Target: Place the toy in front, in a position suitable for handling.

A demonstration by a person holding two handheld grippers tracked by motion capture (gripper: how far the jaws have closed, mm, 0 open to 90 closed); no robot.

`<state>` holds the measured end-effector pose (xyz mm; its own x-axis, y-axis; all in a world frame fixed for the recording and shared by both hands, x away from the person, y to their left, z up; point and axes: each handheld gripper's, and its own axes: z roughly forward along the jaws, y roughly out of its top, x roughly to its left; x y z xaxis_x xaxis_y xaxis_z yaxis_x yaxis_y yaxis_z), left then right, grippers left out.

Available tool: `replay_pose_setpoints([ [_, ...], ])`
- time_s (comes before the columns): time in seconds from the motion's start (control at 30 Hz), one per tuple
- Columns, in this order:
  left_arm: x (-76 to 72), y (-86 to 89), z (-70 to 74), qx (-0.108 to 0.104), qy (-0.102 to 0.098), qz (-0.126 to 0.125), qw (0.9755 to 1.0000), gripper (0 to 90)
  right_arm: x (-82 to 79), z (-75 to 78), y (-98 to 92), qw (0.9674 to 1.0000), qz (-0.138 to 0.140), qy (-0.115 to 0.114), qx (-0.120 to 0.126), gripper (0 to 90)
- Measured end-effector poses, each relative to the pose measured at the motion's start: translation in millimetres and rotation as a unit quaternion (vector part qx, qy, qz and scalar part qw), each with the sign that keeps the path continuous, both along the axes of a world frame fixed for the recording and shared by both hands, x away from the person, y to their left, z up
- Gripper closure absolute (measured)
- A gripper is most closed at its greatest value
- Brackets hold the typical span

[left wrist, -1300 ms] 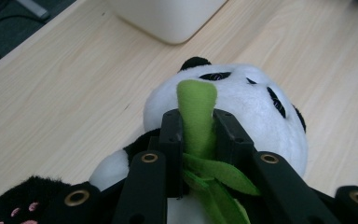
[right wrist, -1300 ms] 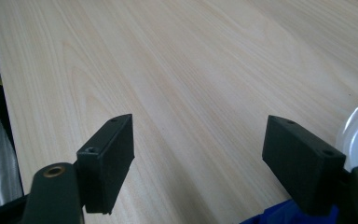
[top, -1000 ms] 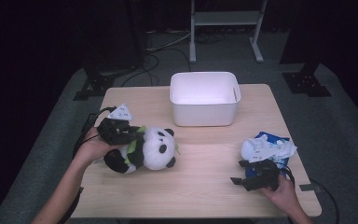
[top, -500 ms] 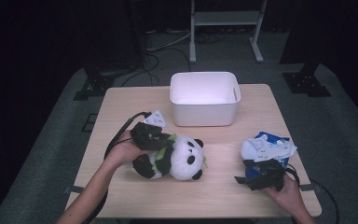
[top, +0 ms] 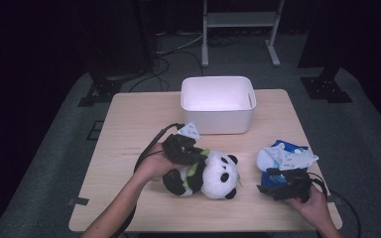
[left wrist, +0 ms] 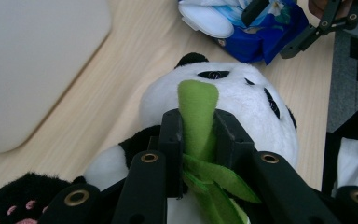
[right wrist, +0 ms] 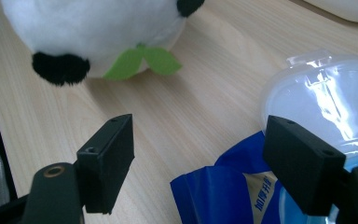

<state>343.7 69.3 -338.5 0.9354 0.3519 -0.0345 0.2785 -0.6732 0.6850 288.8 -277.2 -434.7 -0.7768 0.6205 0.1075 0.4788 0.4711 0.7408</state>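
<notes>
Dragged rightward toward frame centre, the panda plush (top: 213,174) trails my left gripper (left wrist: 198,140), jaws clamped on its soft green leaf (left wrist: 197,114); light, floppy. My right gripper (right wrist: 198,163) gapes empty.

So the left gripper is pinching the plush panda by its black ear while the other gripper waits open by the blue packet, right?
Not the ear. The left gripper is clamped on the green felt leaf of the black-and-white plush panda, as the left gripper view shows. The right gripper does wait open by the blue packet.
</notes>
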Motion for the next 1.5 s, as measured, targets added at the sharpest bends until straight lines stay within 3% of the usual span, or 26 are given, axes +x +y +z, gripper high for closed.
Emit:
replay_pose_setpoints([
  [0.1, -1.4, -3.7, -10.9, 0.002, 0.012, -0.007, 0.9999, 73.6, 0.7, -1.0, -0.3, 1.0, -0.001, 0.002, -0.002, 23.5],
  [0.2, -2.2, -3.3, -18.4, 0.004, 0.012, -0.009, 0.9999, 73.2, 1.0, -1.5, -0.1, 1.0, -0.001, 0.003, -0.002, 23.6],
  [0.3, -2.2, 0.3, -18.7, -0.003, 0.014, -0.01, 0.9998, 71.2, 1.3, -2.1, 0.4, 1.0, -0.002, 0.004, -0.001, 23.5],
  [0.43, -2.9, 3.5, -15.9, -0.007, 0.011, -0.013, 0.9998, 61.5, 1.6, -2.0, 1.6, 1.0, -0.004, 0.004, -0.002, 23.6],
  [0.57, -2.4, 13.2, -9.4, -0.017, 0.004, -0.004, 0.9998, 56.6, 1.2, -1.8, 1.9, 1.0, -0.004, 0.002, -0.003, 23.6],
  [1.03, -6.5, 55.0, 2.0, -0.034, -0.016, 0.014, 0.9992, 55.9, 1.7, -3.0, 2.7, 0.9999, -0.016, 0.002, -0.002, 23.6],
  [1.2, -10.5, 72.1, -2.1, -0.037, -0.02, 0.02, 0.9989, 54.8, 2.3, -4.3, 3.2, 0.9998, -0.02, 0.003, -0.002, 23.6],
  [1.5, -18.1, 85.6, -15.2, -0.036, -0.02, 0.022, 0.9989, 51.8, 1.9, -3.8, 2.6, 0.9997, -0.024, 0.002, 0.0, 23.6],
])
